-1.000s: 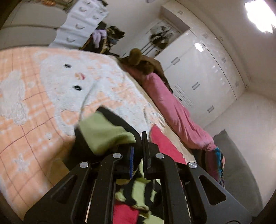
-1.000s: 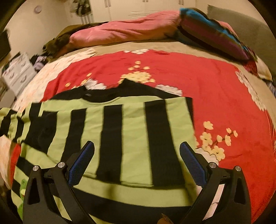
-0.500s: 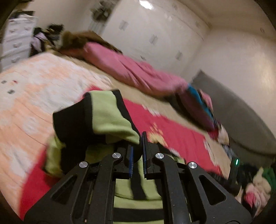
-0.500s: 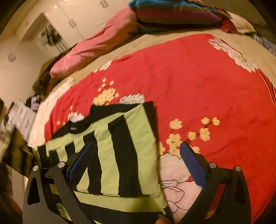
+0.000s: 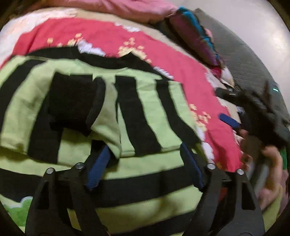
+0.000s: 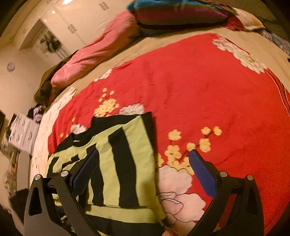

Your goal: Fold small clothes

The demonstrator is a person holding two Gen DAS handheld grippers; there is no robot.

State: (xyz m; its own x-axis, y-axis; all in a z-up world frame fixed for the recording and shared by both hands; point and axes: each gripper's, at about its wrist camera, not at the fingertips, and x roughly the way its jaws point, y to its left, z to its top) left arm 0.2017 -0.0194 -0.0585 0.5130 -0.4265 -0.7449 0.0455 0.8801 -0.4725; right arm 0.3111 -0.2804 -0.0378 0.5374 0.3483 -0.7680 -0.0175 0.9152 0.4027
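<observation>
A white chest of drawers (image 6: 23, 134) is seen at the far left edge of the right wrist view, beside the bed. Further in, a green-and-black striped top (image 5: 101, 112) is spread on the red flowered blanket (image 6: 208, 87) that covers the bed; its body is laid flat, and a sleeve with a black cuff (image 5: 72, 103) is folded across the chest.

The left gripper (image 5: 145, 168) is held over the lower part of the top. Its fingers (image 5: 97, 170) are opening, and they are already set wide apart. The cloth lies under and between them, but no fold is pinched by the blue pads; the edge of the folded sleeve is seen just beside the left pad, and whether it is touched cannot be told through the blur.

To the right, the right gripper (image 6: 143, 174) is held over the right-hand edge of the top. Its fingers (image 6: 203, 174) are spread wide and nothing is gripped: one pad is over the striped cloth, the other over the bare blanket with its yellow and white flowers.

At the head of the bed a pink quilt (image 6: 94, 52) is bunched, and a striped pillow (image 6: 179, 12) is laid to its right. In the left wrist view the right gripper is also seen, blurred, at the right edge, beside a dark grey headboard (image 5: 250, 61).
</observation>
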